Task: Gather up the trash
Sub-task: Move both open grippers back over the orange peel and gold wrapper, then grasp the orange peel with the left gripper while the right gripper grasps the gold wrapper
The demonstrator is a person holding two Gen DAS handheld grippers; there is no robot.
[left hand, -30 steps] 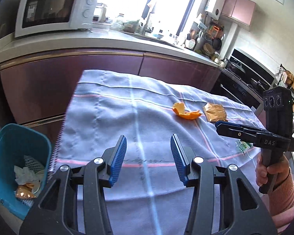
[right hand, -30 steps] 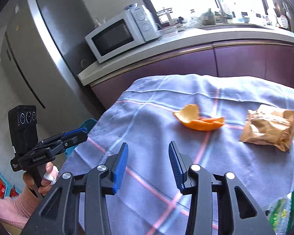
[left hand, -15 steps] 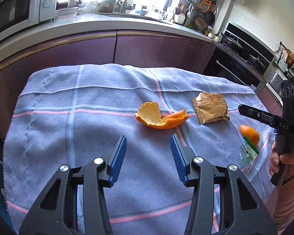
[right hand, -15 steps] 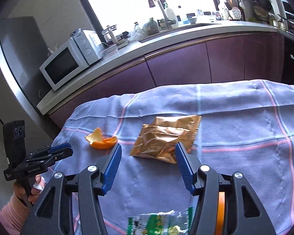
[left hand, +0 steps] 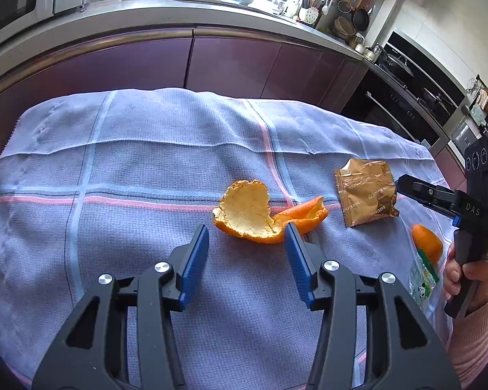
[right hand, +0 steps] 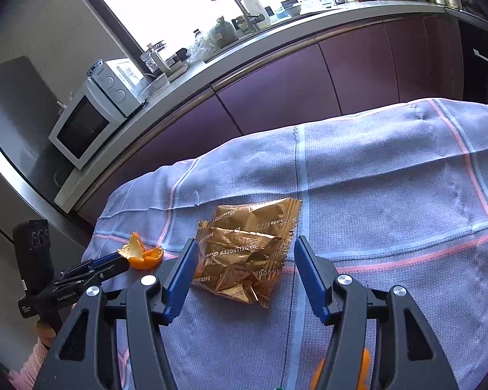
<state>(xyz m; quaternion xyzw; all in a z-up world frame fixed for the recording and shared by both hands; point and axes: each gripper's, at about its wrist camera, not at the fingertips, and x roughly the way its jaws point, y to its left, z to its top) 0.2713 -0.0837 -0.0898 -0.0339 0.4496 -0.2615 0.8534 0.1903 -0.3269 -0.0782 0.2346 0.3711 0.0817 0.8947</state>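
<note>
An orange peel [left hand: 253,214] lies on the blue-grey striped cloth [left hand: 146,162], just ahead of my left gripper [left hand: 245,230]. That gripper is open, and its right fingertip covers the peel's near edge. A crumpled gold snack wrapper [right hand: 244,260] lies between the fingertips of my right gripper [right hand: 246,243]. Its jaws are opening and the pads do not press on the wrapper. In the left wrist view the gold wrapper [left hand: 366,191] sits right of the peel, with the right gripper [left hand: 403,183] at its edge. From the right wrist, the peel [right hand: 143,253] shows beside the left gripper [right hand: 120,261].
A whole orange [left hand: 427,243] and a green-and-white packet [left hand: 423,276] lie near the cloth's right edge, by the person's hand [left hand: 462,279]. Purple cabinets [left hand: 231,61] and a counter with a microwave [right hand: 88,120] stand behind the table. An oven [left hand: 416,104] is at the right.
Both grippers swung right and sank toward the cloth. The blue bin left the left view. The left gripper neared the peel. The right one came over the gold wrapper and its jaws widened.
</note>
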